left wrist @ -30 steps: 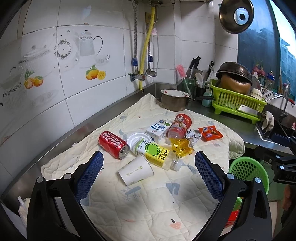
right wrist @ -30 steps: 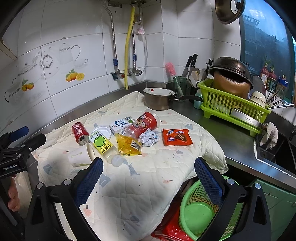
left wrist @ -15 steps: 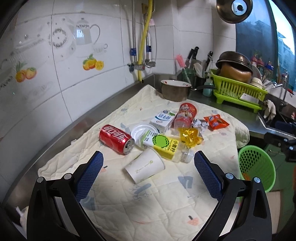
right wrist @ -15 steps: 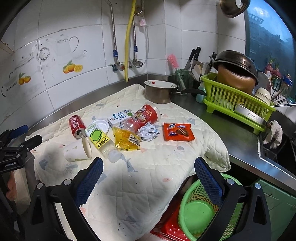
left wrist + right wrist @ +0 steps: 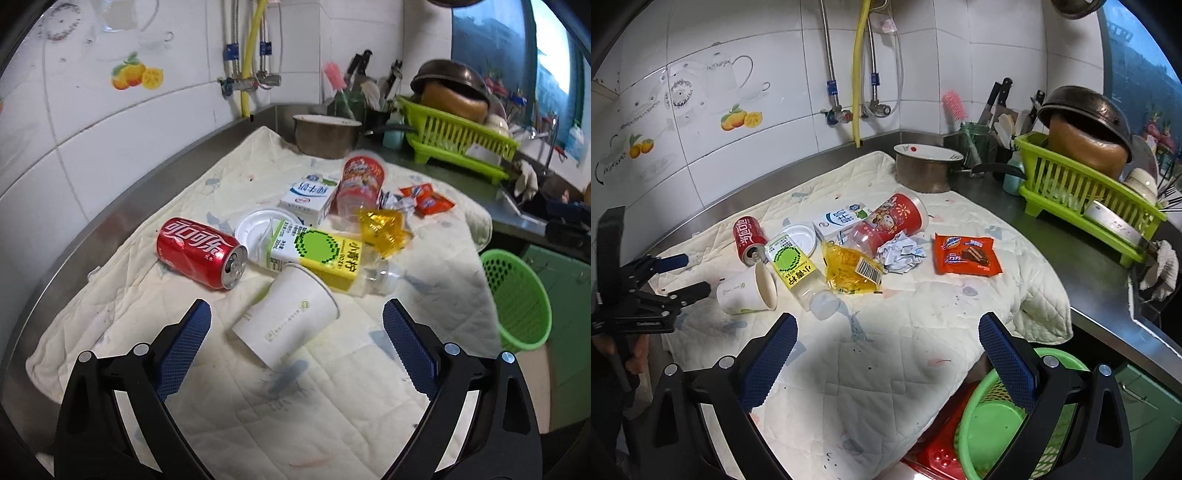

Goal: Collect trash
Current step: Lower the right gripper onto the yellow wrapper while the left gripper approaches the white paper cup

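Trash lies on a quilted cloth [image 5: 258, 406]: a white paper cup [image 5: 286, 319] on its side, a red cola can [image 5: 201, 253], a bottle with a green-yellow label [image 5: 321, 256], a milk carton [image 5: 308, 194], a red snack cup [image 5: 360, 179], a yellow wrapper [image 5: 384, 230], crumpled foil [image 5: 901, 254] and an orange snack packet [image 5: 966, 254]. My left gripper [image 5: 295, 343] is open, its jaws on either side of the paper cup, just short of it. It also shows in the right wrist view [image 5: 683, 275]. My right gripper [image 5: 886, 354] is open and empty over the cloth's front. A green basket [image 5: 997, 417] sits below the counter edge.
A metal pot [image 5: 929, 168] stands at the cloth's back corner. A green dish rack [image 5: 1086, 199] with pans sits on the steel counter to the right, with a knife holder [image 5: 975, 142] behind. A red object [image 5: 938, 454] lies beside the basket. Tiled wall with pipes behind.
My left gripper has moved forward and down toward the paper cup, which now lies between its jaws. My right gripper has shifted slightly forward over the cloth. The trash has not moved.
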Demonstrator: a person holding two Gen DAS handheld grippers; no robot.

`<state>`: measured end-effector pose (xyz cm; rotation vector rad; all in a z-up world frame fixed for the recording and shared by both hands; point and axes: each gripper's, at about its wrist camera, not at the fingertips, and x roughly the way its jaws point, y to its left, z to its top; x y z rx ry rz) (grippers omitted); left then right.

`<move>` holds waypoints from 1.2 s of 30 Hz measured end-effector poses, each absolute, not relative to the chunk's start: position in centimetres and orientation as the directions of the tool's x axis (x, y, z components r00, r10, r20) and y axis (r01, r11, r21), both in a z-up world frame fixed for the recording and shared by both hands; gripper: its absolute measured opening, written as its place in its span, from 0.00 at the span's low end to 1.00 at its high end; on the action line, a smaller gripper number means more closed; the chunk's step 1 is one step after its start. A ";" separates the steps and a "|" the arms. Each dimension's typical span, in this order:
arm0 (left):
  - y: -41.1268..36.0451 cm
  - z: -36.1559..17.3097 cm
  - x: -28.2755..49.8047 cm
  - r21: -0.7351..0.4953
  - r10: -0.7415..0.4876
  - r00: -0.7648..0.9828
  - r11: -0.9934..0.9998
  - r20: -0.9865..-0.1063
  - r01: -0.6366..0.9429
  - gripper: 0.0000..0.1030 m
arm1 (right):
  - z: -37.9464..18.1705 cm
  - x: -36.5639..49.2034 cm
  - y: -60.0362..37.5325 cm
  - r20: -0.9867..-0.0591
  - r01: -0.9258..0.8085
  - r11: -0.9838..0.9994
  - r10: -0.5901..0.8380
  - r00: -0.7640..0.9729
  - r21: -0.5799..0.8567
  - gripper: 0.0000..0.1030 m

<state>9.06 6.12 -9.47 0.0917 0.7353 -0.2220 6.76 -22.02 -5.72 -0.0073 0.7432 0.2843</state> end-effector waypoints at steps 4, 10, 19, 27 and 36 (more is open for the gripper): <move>6.1 -10.9 11.0 0.056 -0.141 0.700 0.966 -0.700 0.251 0.90 | -6.6 8.3 -22.1 -0.683 -0.293 0.950 0.283 0.674 0.104 0.93; 4.9 -12.7 12.9 0.102 -0.155 0.651 0.935 -0.743 0.339 0.90 | -8.0 10.7 -21.2 -0.700 -0.351 0.928 0.335 0.631 0.128 0.92; 4.8 -14.4 14.2 0.115 -0.164 0.611 0.914 -0.774 0.390 0.90 | -10.8 16.4 -17.7 -0.745 -0.449 0.878 0.412 0.525 0.169 0.79; 4.6 -15.1 14.6 0.098 -0.185 0.590 0.905 -0.786 0.414 0.82 | -12.2 19.7 -15.9 -0.781 -0.612 0.788 0.422 0.461 0.065 0.74; 5.0 -15.8 15.2 0.060 -0.210 0.572 0.907 -0.793 0.416 0.78 | -13.9 22.6 -13.9 -0.828 -0.798 0.602 0.435 0.355 -0.026 0.63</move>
